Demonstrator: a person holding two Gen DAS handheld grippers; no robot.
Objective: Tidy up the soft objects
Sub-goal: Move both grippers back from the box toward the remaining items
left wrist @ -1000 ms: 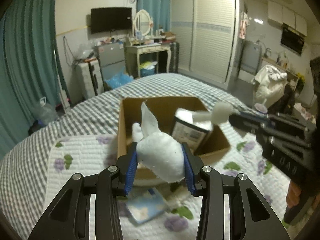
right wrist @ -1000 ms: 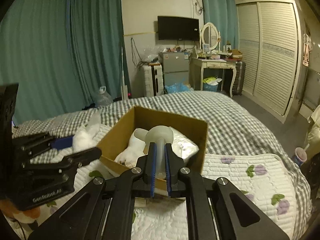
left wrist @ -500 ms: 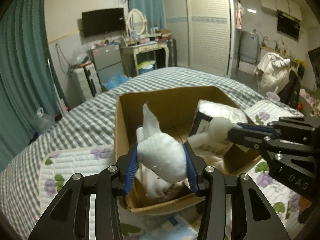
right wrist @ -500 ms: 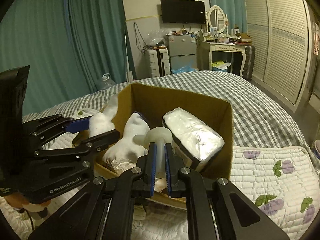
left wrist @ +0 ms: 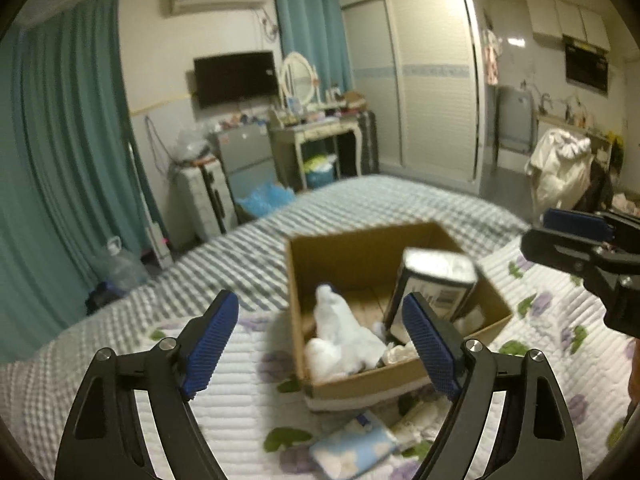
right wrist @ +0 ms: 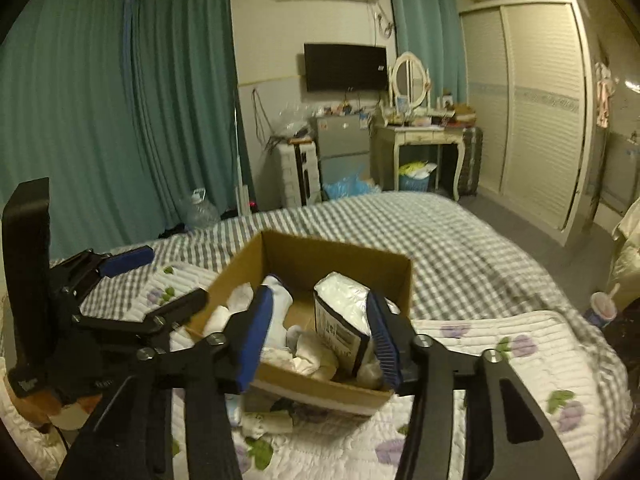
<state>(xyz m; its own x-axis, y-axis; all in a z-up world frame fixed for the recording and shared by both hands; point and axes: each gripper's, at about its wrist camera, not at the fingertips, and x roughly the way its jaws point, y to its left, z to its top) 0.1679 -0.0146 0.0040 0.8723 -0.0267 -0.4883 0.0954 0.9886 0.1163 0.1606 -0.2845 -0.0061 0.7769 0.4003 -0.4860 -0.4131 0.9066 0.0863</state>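
An open cardboard box point(left wrist: 352, 386) point(right wrist: 320, 384) stands on the bed. A white plush toy point(left wrist: 344, 340) lies inside it at the left, also seen in the right wrist view point(right wrist: 276, 308). A silver-topped packet point(left wrist: 434, 284) point(right wrist: 340, 316) stands upright in its right half. My left gripper point(left wrist: 320, 340) is open and empty, above the box's near left side. My right gripper point(right wrist: 316, 336) is open and empty over the box; it also shows in the left wrist view point(left wrist: 580, 236). The left gripper shows at the left in the right wrist view point(right wrist: 132, 276).
A light blue floral soft pack point(left wrist: 352, 452) and crumpled white items point(right wrist: 264, 420) lie on the quilt in front of the box. The bed has a white flowered quilt point(right wrist: 500, 364) over a grey checked cover point(left wrist: 240, 248). A drink cup point(right wrist: 604, 306) stands at the right.
Both grippers opened and let the white plush toy drop into the box. Both then pulled back and up from the box.
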